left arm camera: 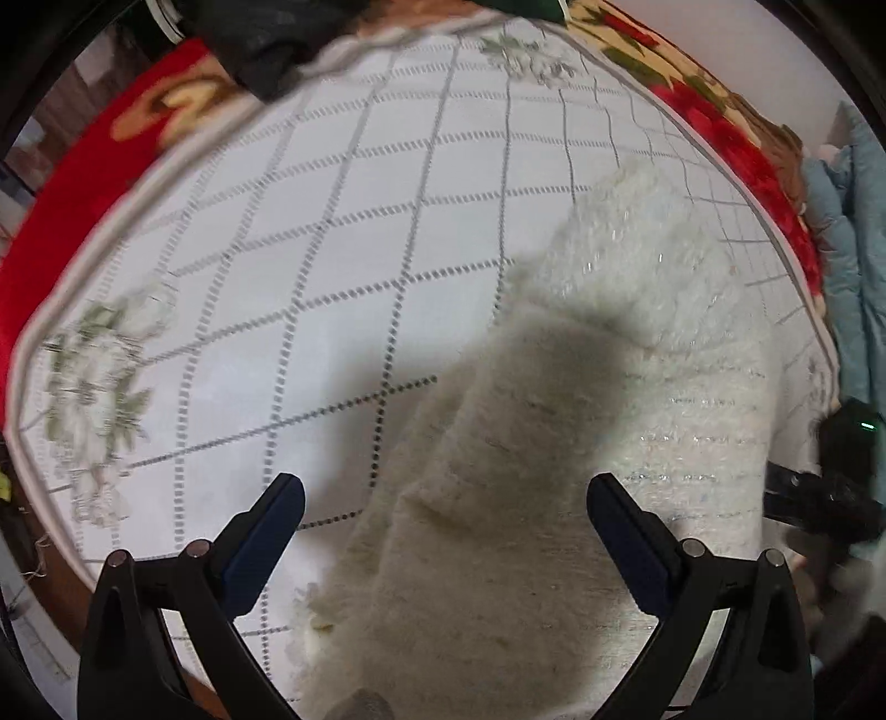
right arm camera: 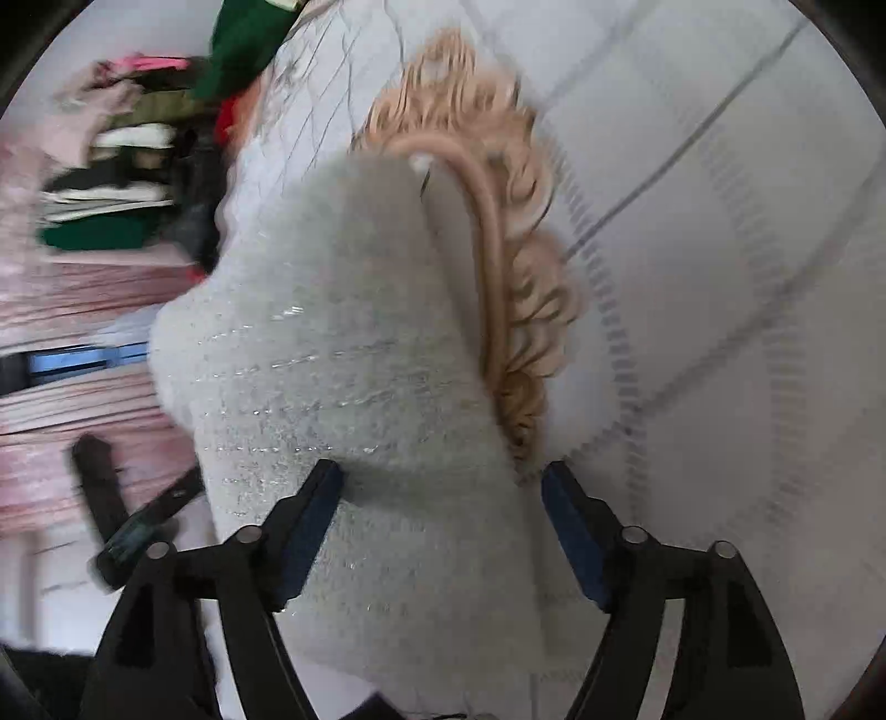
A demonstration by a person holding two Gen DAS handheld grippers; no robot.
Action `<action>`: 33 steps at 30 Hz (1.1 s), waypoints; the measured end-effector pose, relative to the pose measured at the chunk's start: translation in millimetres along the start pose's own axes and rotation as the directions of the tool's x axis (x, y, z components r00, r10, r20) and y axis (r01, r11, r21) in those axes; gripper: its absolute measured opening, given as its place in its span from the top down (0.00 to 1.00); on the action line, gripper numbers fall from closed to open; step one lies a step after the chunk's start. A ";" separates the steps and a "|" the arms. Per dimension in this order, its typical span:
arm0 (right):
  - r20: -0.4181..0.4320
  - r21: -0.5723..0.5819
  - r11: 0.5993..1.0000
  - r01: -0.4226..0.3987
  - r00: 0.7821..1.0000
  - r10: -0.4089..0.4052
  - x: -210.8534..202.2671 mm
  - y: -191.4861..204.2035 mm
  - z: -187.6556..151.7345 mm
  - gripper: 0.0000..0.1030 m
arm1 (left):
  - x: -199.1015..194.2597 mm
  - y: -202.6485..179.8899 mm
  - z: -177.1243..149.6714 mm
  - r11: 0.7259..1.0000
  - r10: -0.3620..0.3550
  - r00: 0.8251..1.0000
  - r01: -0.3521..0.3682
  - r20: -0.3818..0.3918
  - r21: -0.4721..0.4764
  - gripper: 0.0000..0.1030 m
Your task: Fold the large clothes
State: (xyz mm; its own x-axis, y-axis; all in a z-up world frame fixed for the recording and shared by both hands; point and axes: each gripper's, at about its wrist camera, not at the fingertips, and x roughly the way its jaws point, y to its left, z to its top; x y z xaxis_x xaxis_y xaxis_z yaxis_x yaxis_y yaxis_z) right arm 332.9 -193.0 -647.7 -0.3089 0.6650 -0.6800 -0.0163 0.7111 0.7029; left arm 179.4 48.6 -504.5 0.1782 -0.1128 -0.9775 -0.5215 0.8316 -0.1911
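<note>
A fluffy white garment with glittery thread lines lies on a white quilted bedspread. In the right wrist view the garment shows a tan ruffled collar trim along its right edge. My left gripper is open and empty, just above the garment's near part. My right gripper is open, its fingers hovering over the garment's lower edge near the collar, holding nothing. The other gripper shows dark at the right edge of the left wrist view.
A red floral blanket borders the bedspread at left and back. Dark clothing lies at the back edge. Light blue padded fabric is at the right. A stack of folded clothes sits at the left in the right wrist view.
</note>
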 end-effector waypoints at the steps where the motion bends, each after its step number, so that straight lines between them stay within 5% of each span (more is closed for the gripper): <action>1: -0.018 0.008 0.996 -0.089 0.996 0.089 8.0 -8.5 3.3 0.20 | 3.2 2.2 2.7 1.000 -0.023 1.000 0.023 -0.008 -0.003 0.00; 4: -0.069 -0.008 0.960 -0.280 0.958 0.279 25.7 -13.4 10.7 0.14 | 18.1 3.3 7.3 0.997 -0.076 0.996 0.076 -0.043 0.003 0.00; 6: -0.102 -0.039 0.947 -0.320 0.944 0.315 32.2 -7.5 12.5 0.12 | 28.4 2.6 10.4 0.995 -0.101 0.993 0.101 -0.063 0.008 0.00; 9: -0.107 -0.080 0.952 -0.294 0.953 0.285 39.4 3.1 11.7 0.15 | 33.8 2.9 16.6 0.990 -0.137 0.988 0.138 -0.077 -0.001 0.00; 11: -0.070 -0.064 0.959 -0.274 0.960 0.270 37.5 4.7 7.6 0.27 | 31.4 5.2 20.5 0.984 -0.176 0.983 0.176 -0.059 -0.012 0.12; 12: -0.045 -0.054 0.964 -0.261 0.965 0.259 34.8 5.5 2.7 0.36 | 29.4 5.1 21.9 0.979 -0.206 0.977 0.206 -0.054 -0.011 0.31; 14: -0.002 -0.022 0.966 -0.256 0.967 0.256 28.0 6.0 -8.0 0.45 | 24.5 1.7 25.9 0.976 -0.217 0.975 0.218 -0.045 0.013 0.43; 15: 0.019 -0.008 0.968 -0.252 0.967 0.253 31.2 10.5 -12.8 0.48 | 21.8 -0.8 27.8 0.972 -0.232 0.972 0.233 -0.043 0.032 0.66; 18: 0.073 0.049 0.964 -0.260 0.964 0.256 19.8 10.6 -28.9 0.52 | 10.3 -9.3 35.3 0.965 -0.245 0.969 0.247 -0.036 0.083 0.83; 26: 0.216 0.095 0.933 -0.347 0.922 0.321 -28.6 31.5 -72.2 0.59 | -33.2 -19.4 71.7 0.949 -0.254 0.967 0.251 -0.010 0.190 0.88; 33: 0.331 0.097 0.913 -0.396 0.878 0.345 -81.3 56.0 -67.5 0.60 | -56.5 -49.0 131.0 0.917 -0.296 0.955 0.284 0.001 0.279 0.88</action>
State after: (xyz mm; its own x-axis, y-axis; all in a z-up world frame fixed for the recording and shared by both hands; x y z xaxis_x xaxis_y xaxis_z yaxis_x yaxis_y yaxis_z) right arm 292.9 -222.6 -538.9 0.0383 0.9050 -0.4237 0.1998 0.4085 0.8906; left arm 304.2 85.4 -428.2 0.3254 -0.3537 -0.8769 -0.1945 0.8825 -0.4281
